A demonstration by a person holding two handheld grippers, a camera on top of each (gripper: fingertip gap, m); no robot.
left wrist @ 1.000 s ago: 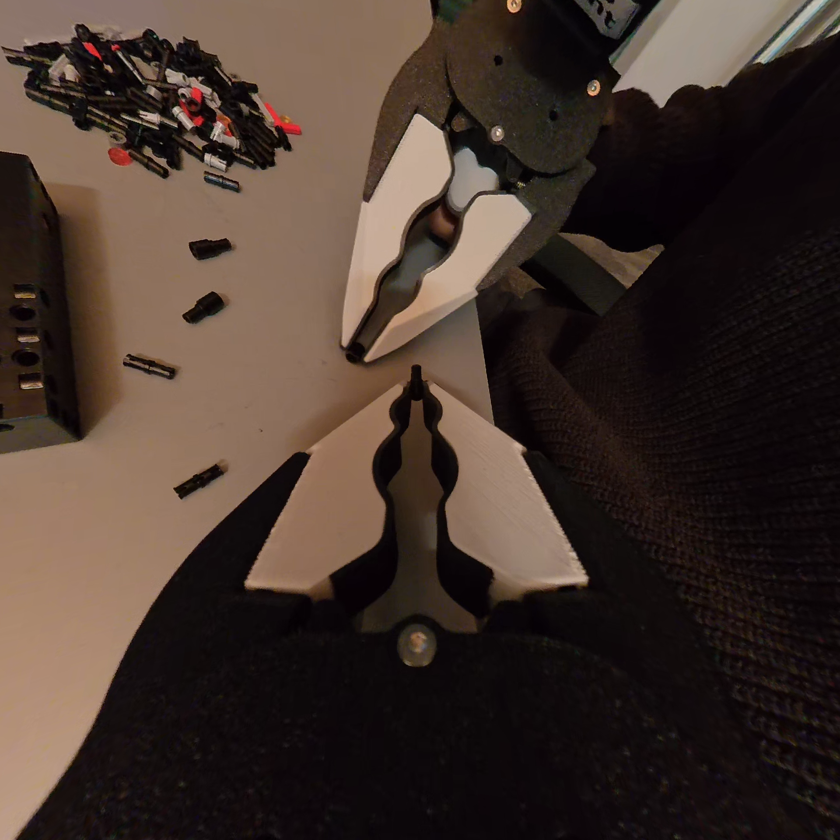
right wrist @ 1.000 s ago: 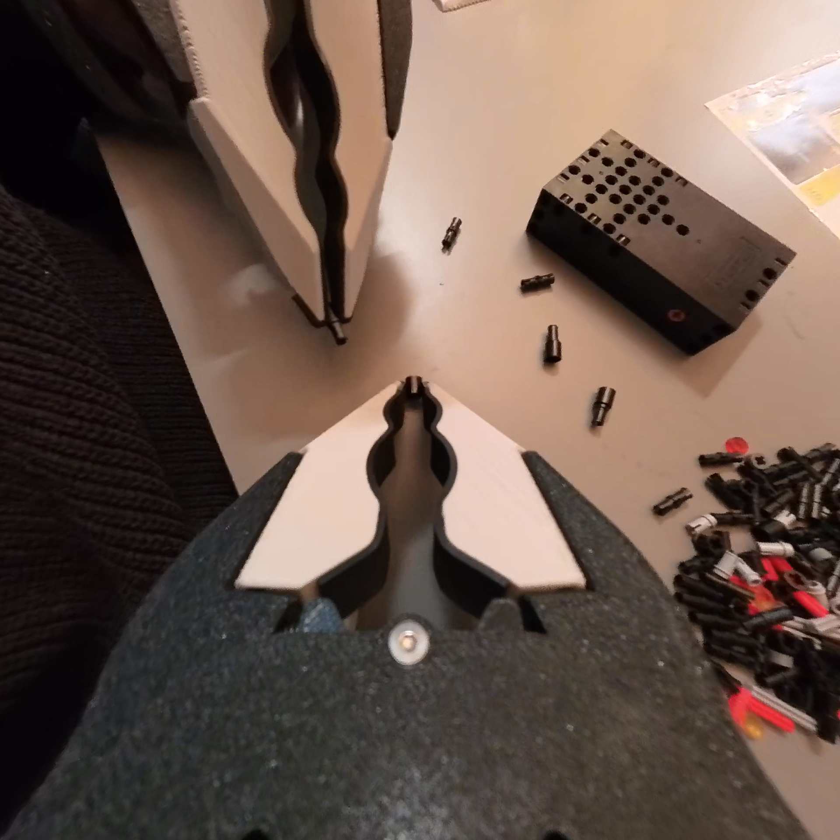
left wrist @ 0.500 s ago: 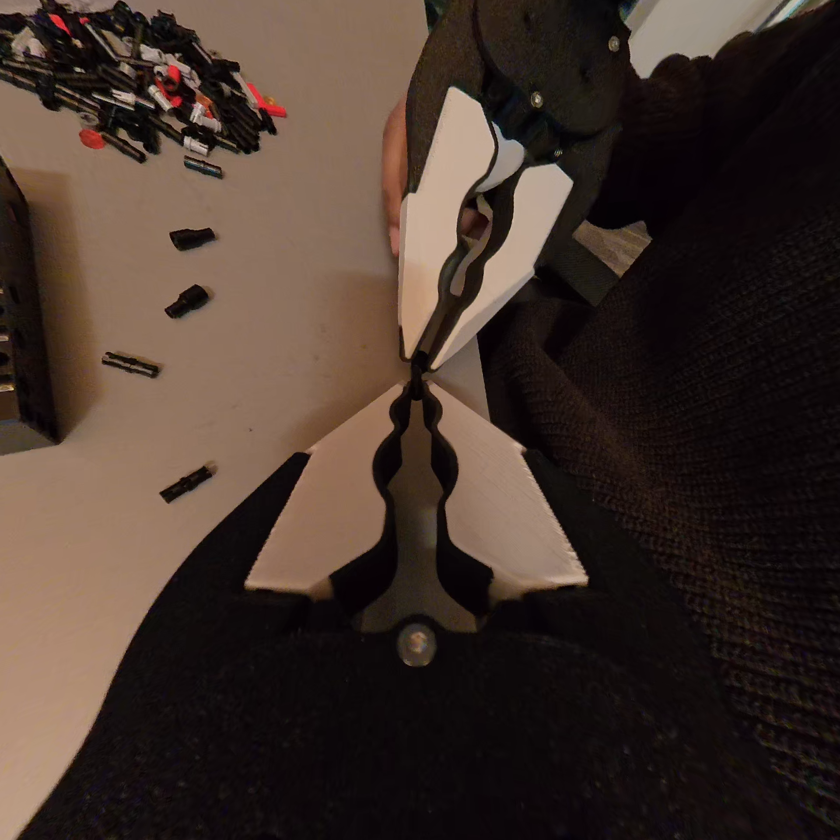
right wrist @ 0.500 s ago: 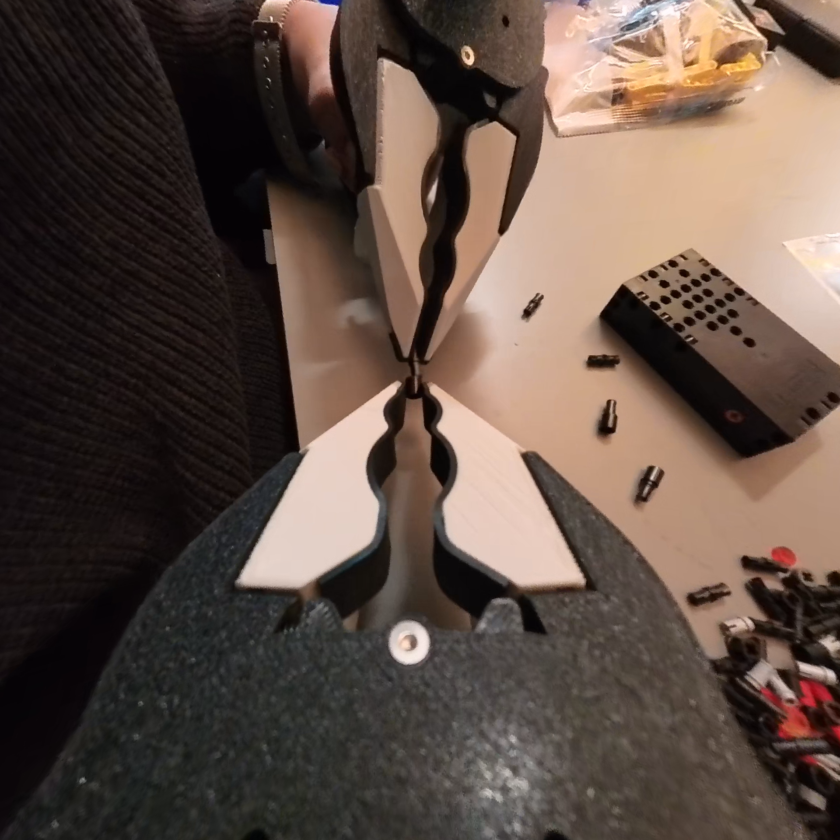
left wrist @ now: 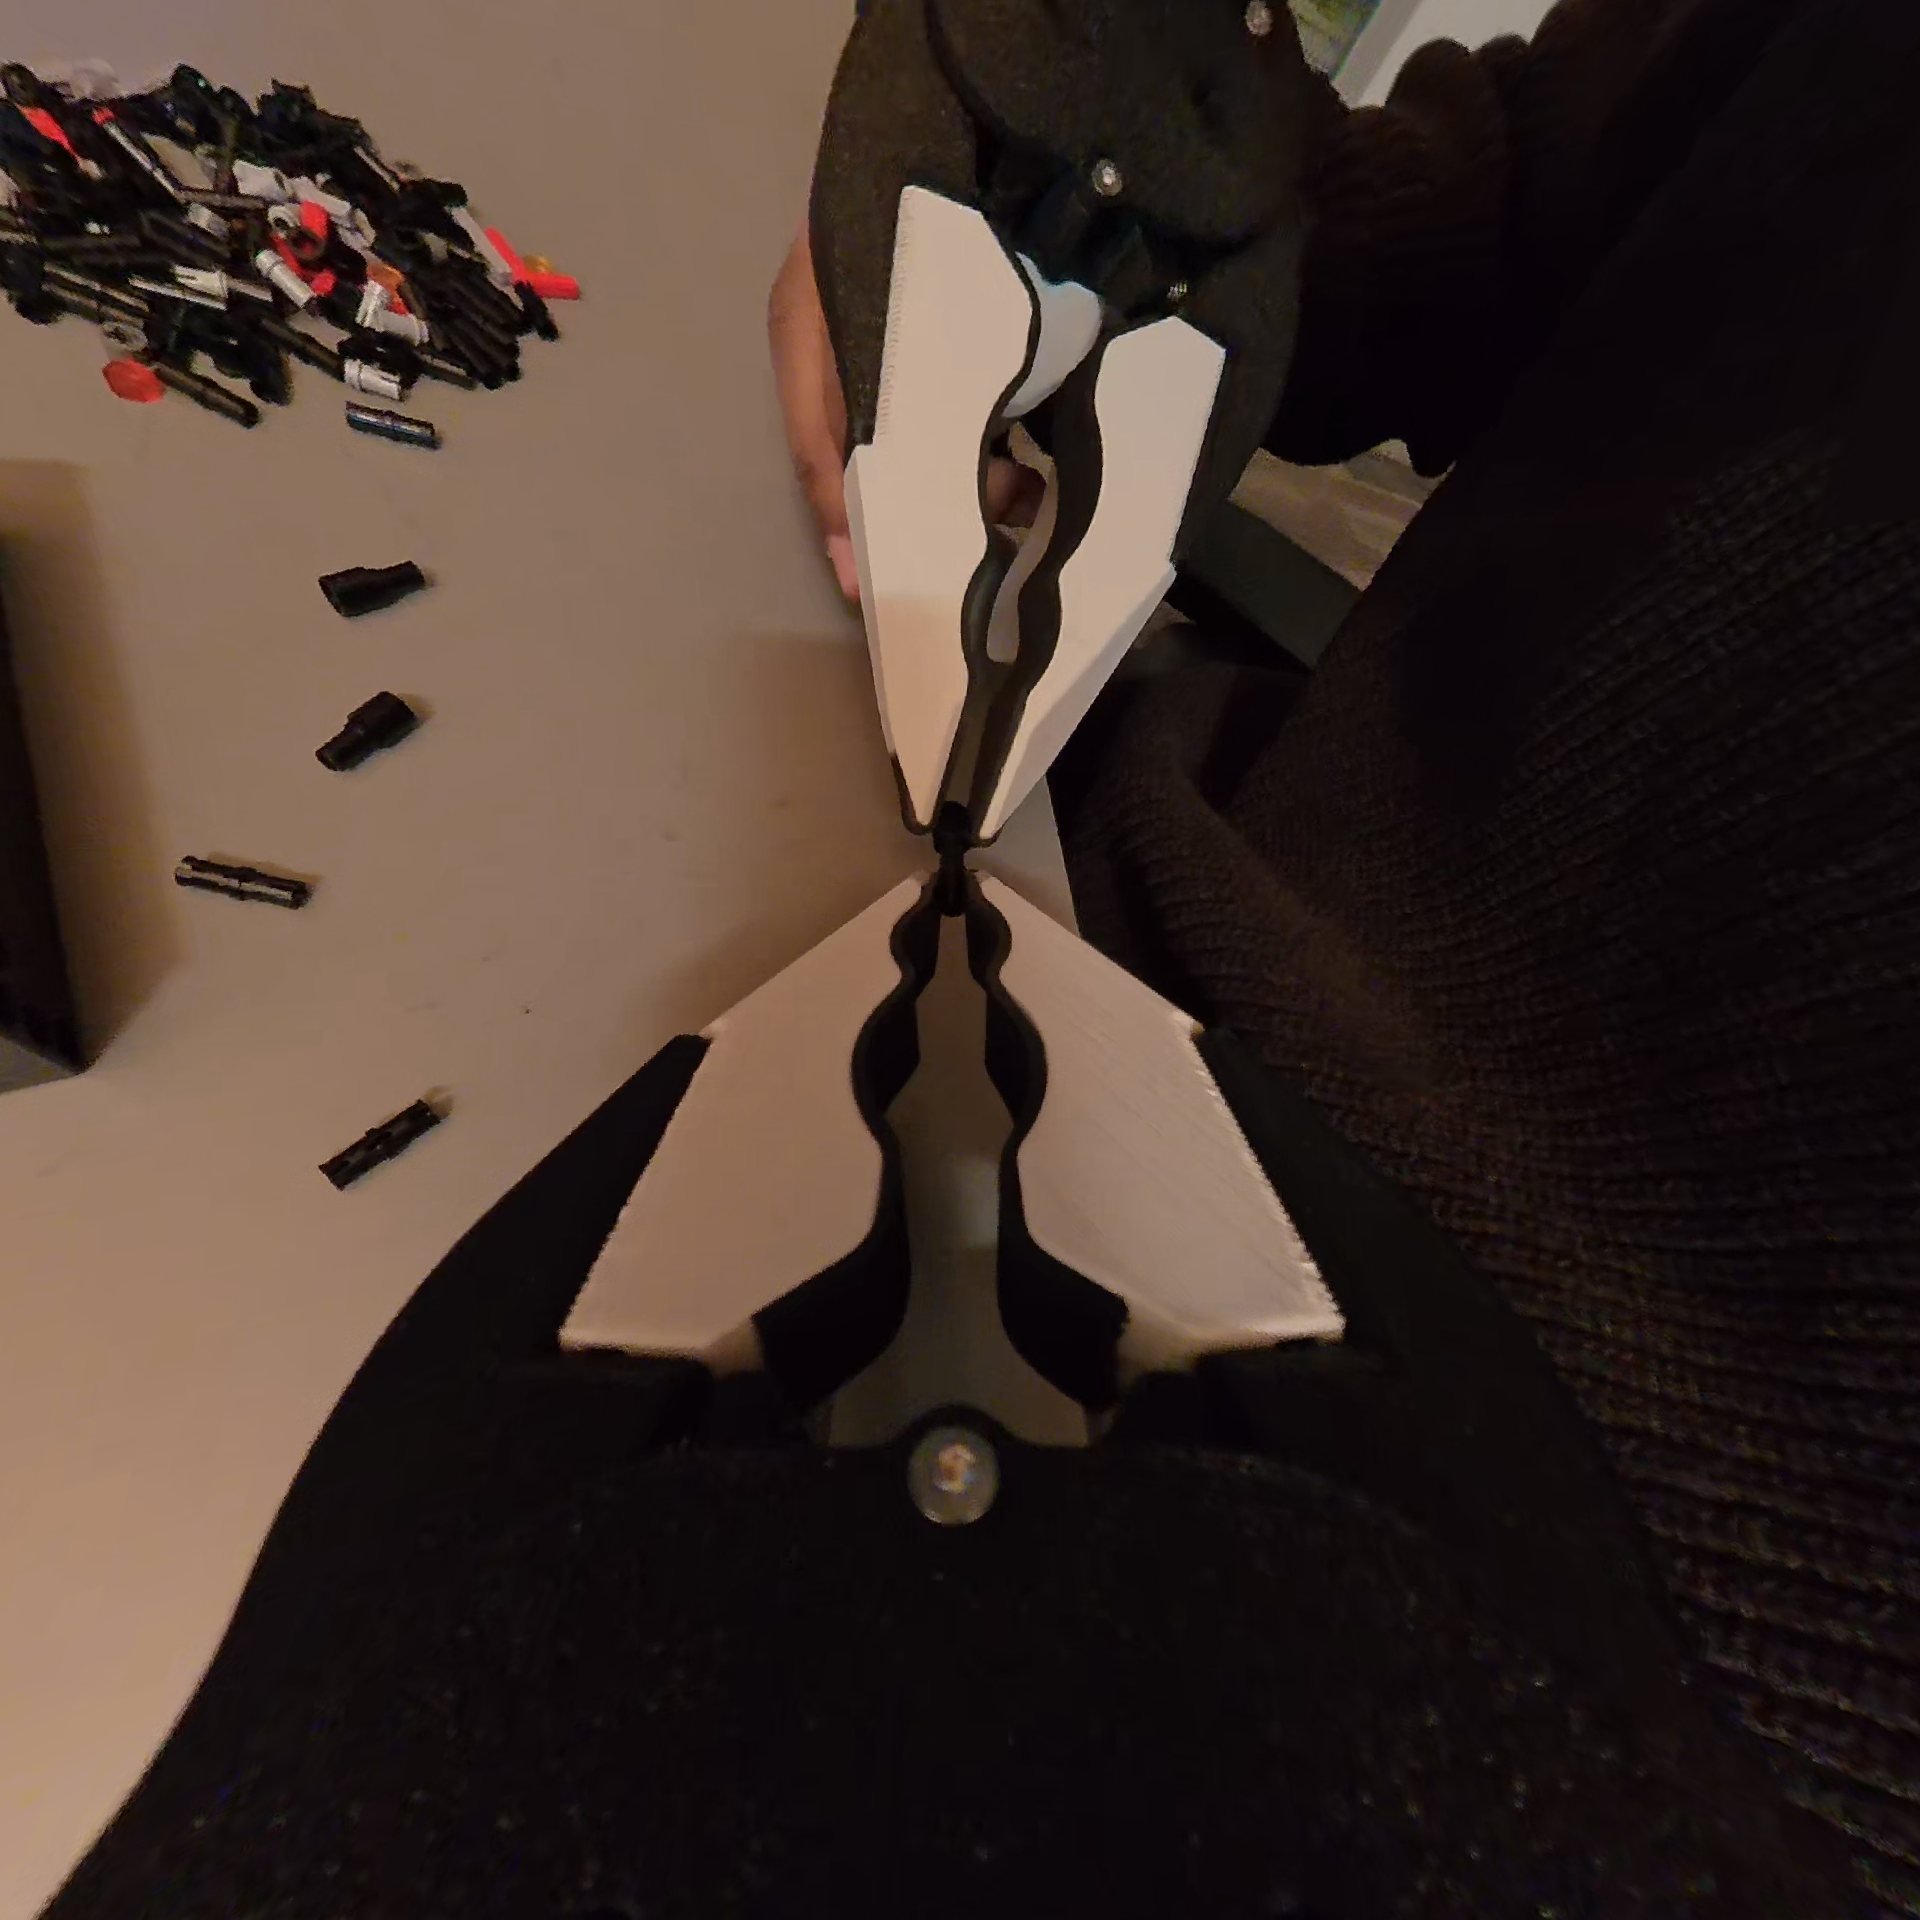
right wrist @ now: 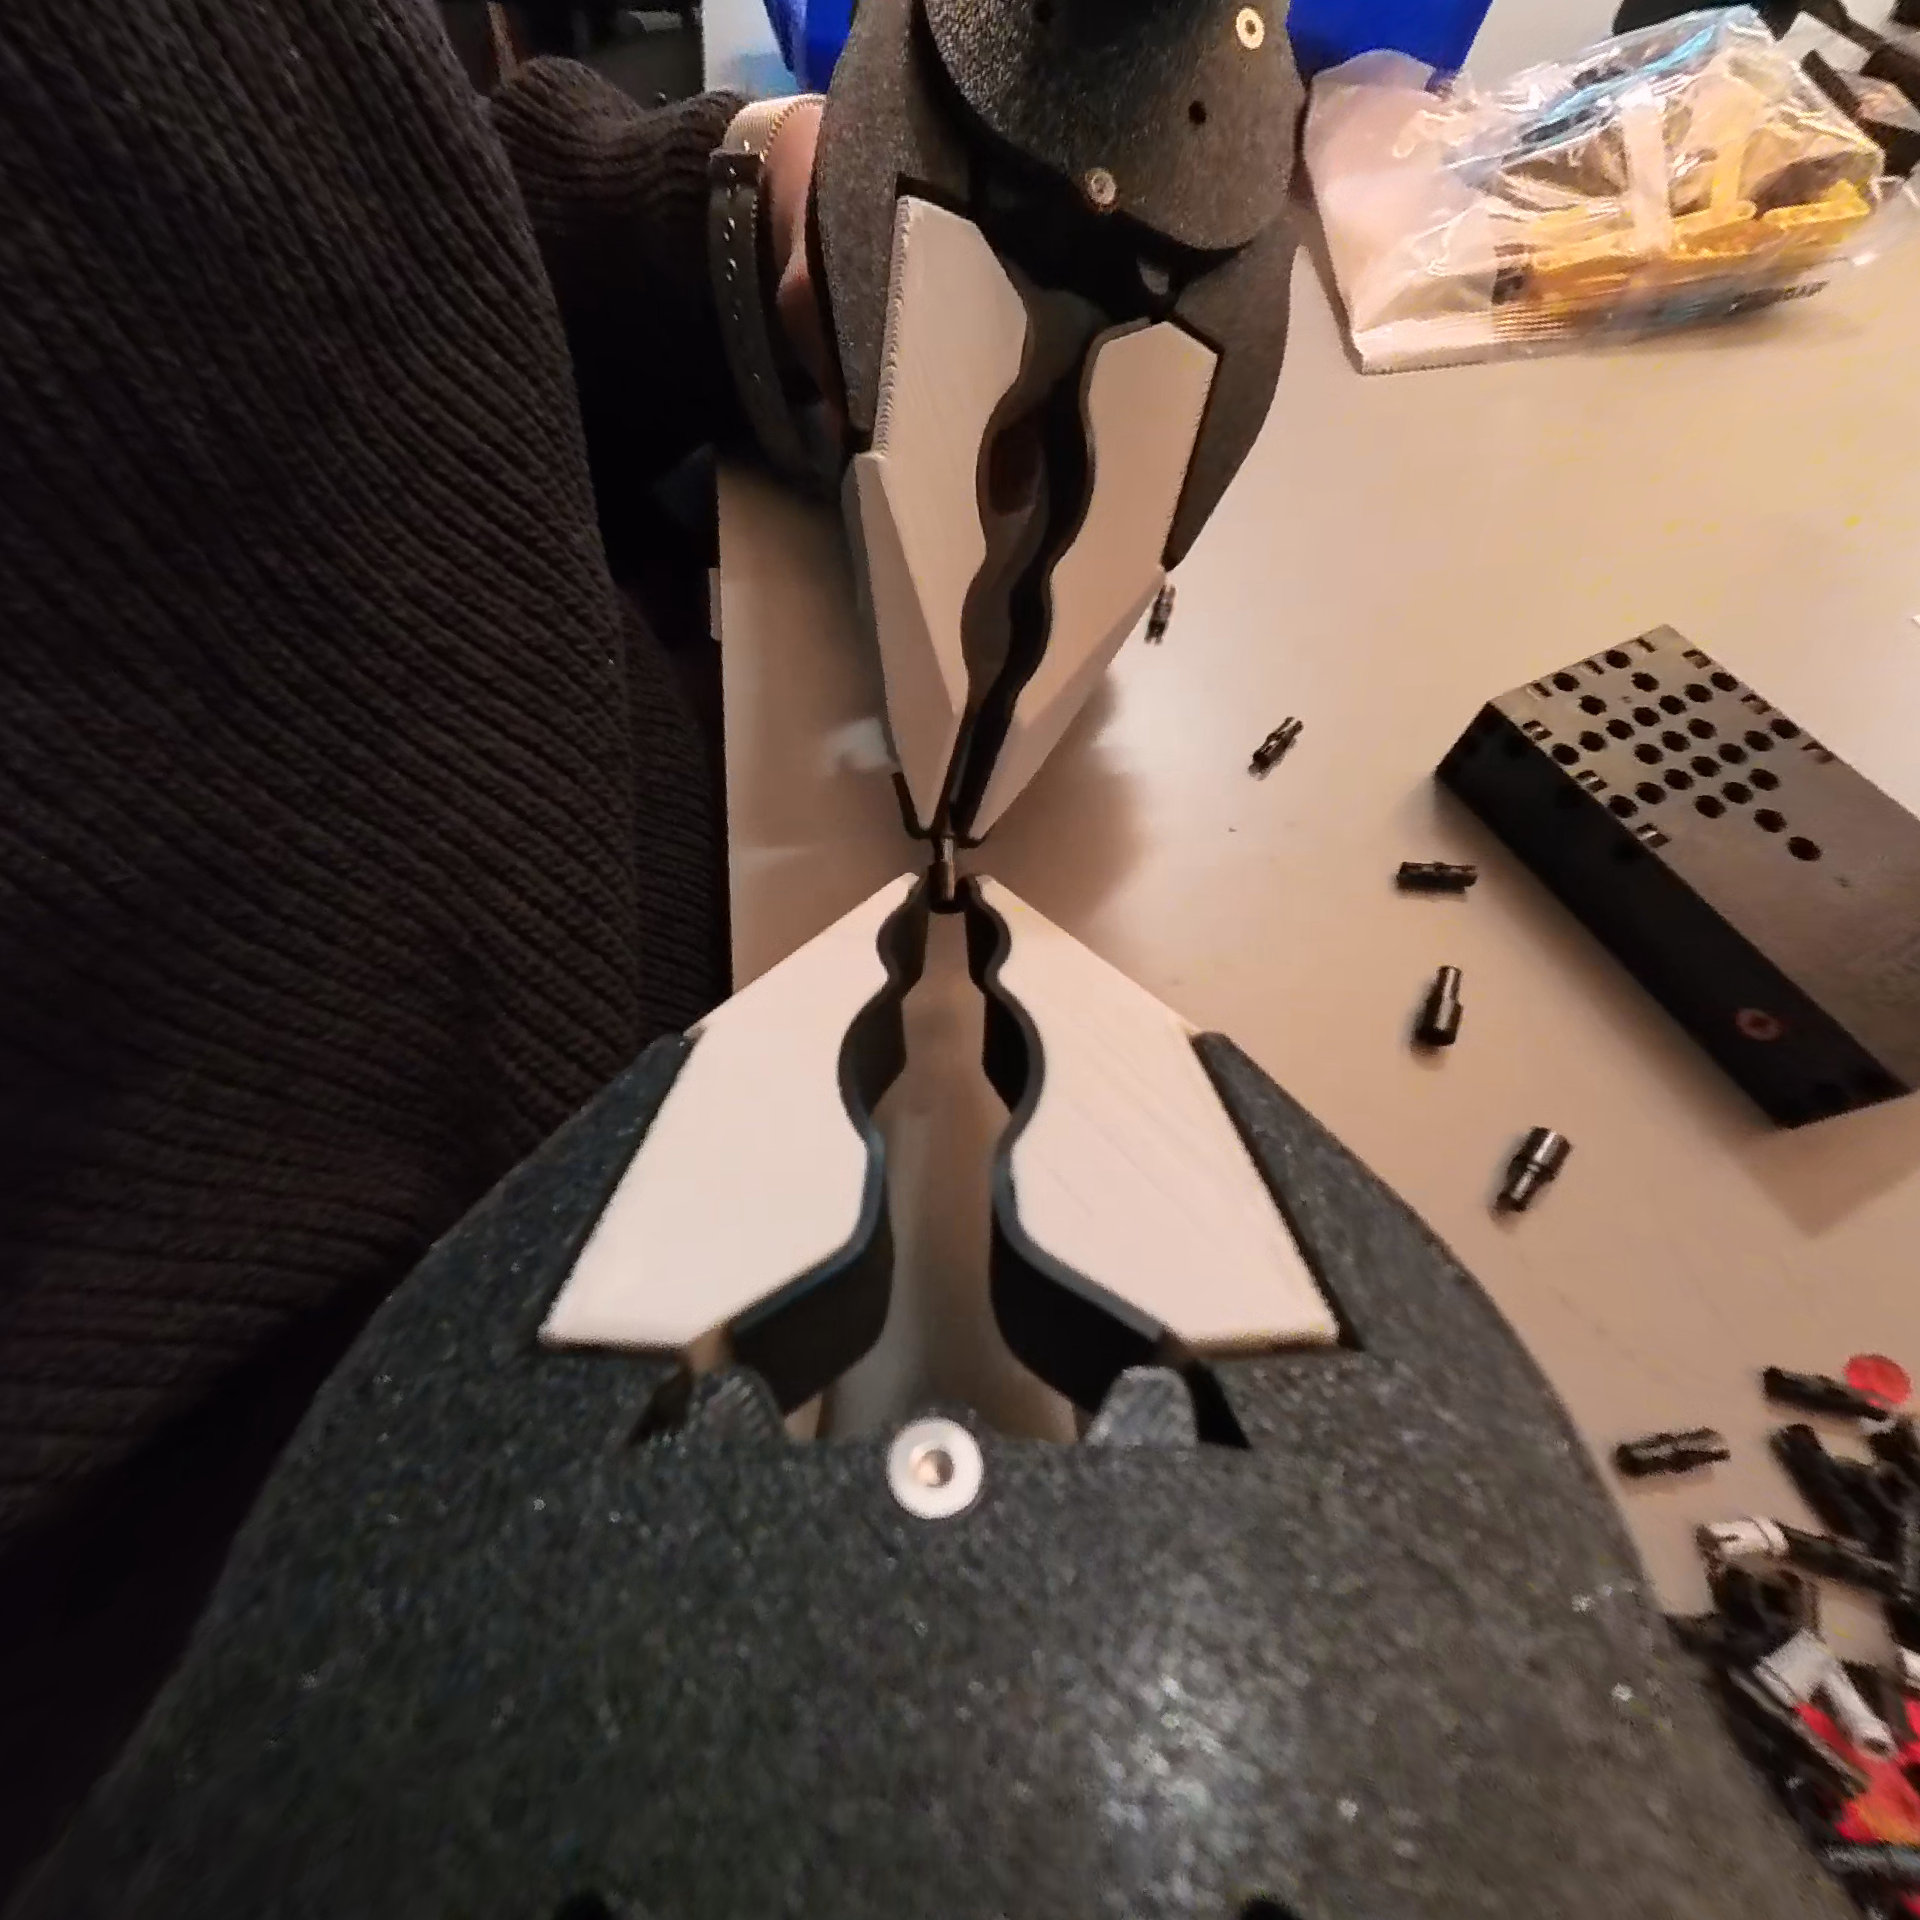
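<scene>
Both grippers have closed the gap since a second ago: tips were apart then, now they meet tip to tip above the near edge of the beige desk (left wrist: 644, 644).

Left gripper (left wrist: 948, 891) (white fingers, black shell) is pinched nearly closed on a small black plastic connector pin (left wrist: 948, 847). Right gripper (right wrist: 943, 891) is likewise nearly closed, clamped on its own small black pin piece (right wrist: 943, 864). The two pieces touch end to end between the tips; whether they are actually seated together can't be told (too small, too dark).

In the left wrist view, the right gripper (left wrist: 940, 821) comes in from the far side, pointing down at the left one. A bare hand (left wrist: 821, 457) shows behind it.

Left of the tips in that view, four loose black pins (left wrist: 369, 717) lie in a rough column on the desk, well apart from the grippers. Far left sits a pile of black, grey and red plastic pins and connectors (left wrist: 260, 260).

The right wrist view shows a black rectangular block with a grid of round holes (right wrist: 1683, 873) to the right, loose pins beside it. A clear plastic bag of yellow parts (right wrist: 1621, 187) lies at far right. A dark knitted sweater (right wrist: 312, 623) fills the left side.
</scene>
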